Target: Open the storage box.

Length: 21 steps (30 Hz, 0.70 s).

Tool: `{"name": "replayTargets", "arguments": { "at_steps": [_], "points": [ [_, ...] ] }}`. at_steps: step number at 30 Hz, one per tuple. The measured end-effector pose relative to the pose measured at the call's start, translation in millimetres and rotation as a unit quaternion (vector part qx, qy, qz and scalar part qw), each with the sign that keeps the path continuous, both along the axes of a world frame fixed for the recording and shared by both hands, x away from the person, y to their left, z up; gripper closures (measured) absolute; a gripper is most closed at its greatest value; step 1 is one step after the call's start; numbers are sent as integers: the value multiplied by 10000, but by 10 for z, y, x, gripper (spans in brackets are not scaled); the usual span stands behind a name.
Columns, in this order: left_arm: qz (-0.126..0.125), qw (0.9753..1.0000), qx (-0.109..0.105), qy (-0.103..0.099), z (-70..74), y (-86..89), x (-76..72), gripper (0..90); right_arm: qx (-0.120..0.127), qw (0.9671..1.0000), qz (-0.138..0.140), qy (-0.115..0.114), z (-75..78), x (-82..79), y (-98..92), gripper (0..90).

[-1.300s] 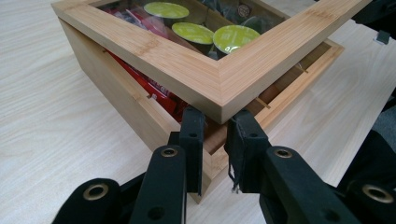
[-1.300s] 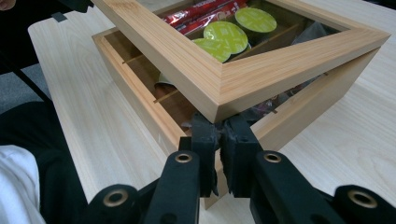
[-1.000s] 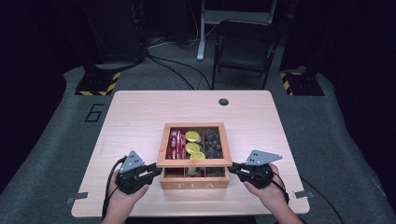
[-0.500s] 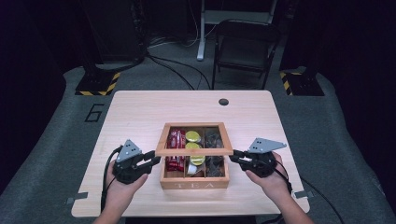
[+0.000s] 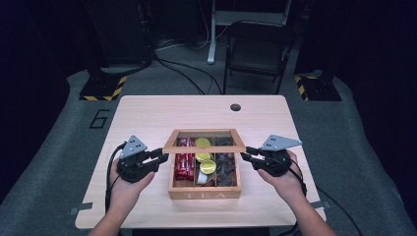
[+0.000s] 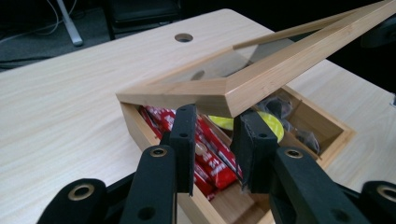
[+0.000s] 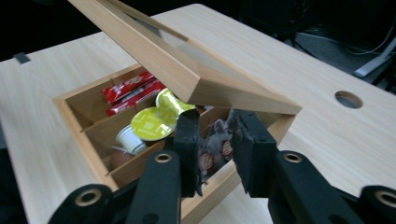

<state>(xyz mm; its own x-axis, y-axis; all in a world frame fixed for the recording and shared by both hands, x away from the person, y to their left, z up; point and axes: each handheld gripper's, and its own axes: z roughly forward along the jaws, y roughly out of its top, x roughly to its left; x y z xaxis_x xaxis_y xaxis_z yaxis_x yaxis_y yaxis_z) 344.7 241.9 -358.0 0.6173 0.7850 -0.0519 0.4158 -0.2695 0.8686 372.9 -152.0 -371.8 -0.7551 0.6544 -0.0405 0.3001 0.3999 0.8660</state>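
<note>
Lifting further than half second ago: glass-paned lid (image 5: 204,140) of wooden tea box (image 5: 204,188) now tilted well up, box at near middle of surface (image 5: 147,113). Left gripper (image 5: 162,153) and right gripper (image 5: 247,153) pushing under lid's front corners, jaws parted, gripping nothing. Raising both sides evenly, keeping jaws clear of red sachets (image 5: 184,160) and yellow capsules (image 5: 206,166).
</note>
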Motion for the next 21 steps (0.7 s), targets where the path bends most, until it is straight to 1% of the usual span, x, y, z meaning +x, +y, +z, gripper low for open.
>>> {"name": "replayTargets", "arguments": {
  "at_steps": [1, 2, 3, 4, 5, 6, 7, 8, 9, 10, 12, 14, 15, 16, 19, 20, 21],
  "points": [
    [13, 10000, -31, -39, 44, 2, 41, 700, -129, 9998, -68, -103, 21, 33, 28, 685],
    [13, 10000, -31, -39, 44, 2, 41, 700, -129, 9998, -68, -103, 21, 33, 28, 685],
    [26, 10000, -75, -35, 64, 5, 62, 700, -140, 9998, -64, -89, 30, 48, 41, 686],
    [56, 9999, -131, -53, 79, 5, 83, 700, -153, 9998, -59, -129, 34, 100, 63, 685],
    [56, 9999, -131, -53, 79, 5, 83, 700, -181, 9997, -51, -145, 31, 119, 72, 685],
    [49, 9999, -151, -48, 96, 11, 102, 701, -255, 9995, -128, -158, 21, 146, 90, 682],
    [52, 9998, -165, -56, 99, 11, 110, 701, -262, 9994, -157, -151, 10, 161, 100, 682],
    [52, 9998, -165, -56, 99, 11, 110, 701, -262, 9994, -157, -151, 10, 161, 100, 682],
    [46, 9999, -152, -48, 111, 11, 115, 700, -245, 9995, -174, -91, -23, 218, 118, 682],
    [49, 9999, -150, -58, 113, 10, 118, 701, -252, 9994, -209, -99, -39, 243, 126, 682],
    [65, 9998, -159, -68, 124, 8, 126, 701, -229, 9994, -249, -34, -59, 279, 137, 679],
    [68, 9998, -157, -81, 128, 8, 131, 704, -220, 9994, -247, -63, -70, 303, 144, 671],
    [85, 9998, -166, -102, 137, 7, 139, 704, -207, 9993, -309, -31, -75, 309, 150, 654],
    [93, 9998, -138, -106, 154, 4, 150, 705, -188, 9989, -424, -52, -88, 342, 158, 617],
    [103, 9998, -123, -116, 173, -2, 163, 706, -128, 9989, -452, -76, -82, 368, 147, 620],
    [106, 9998, -104, -132, 194, -5, 181, 706, -29, 9986, -531, -68, -69, 390, 139, 621],
    [120, 9998, -98, -153, 204, -7, 189, 706, -28, 9987, -487, -114, -63, 409, 133, 623]
  ]
}}
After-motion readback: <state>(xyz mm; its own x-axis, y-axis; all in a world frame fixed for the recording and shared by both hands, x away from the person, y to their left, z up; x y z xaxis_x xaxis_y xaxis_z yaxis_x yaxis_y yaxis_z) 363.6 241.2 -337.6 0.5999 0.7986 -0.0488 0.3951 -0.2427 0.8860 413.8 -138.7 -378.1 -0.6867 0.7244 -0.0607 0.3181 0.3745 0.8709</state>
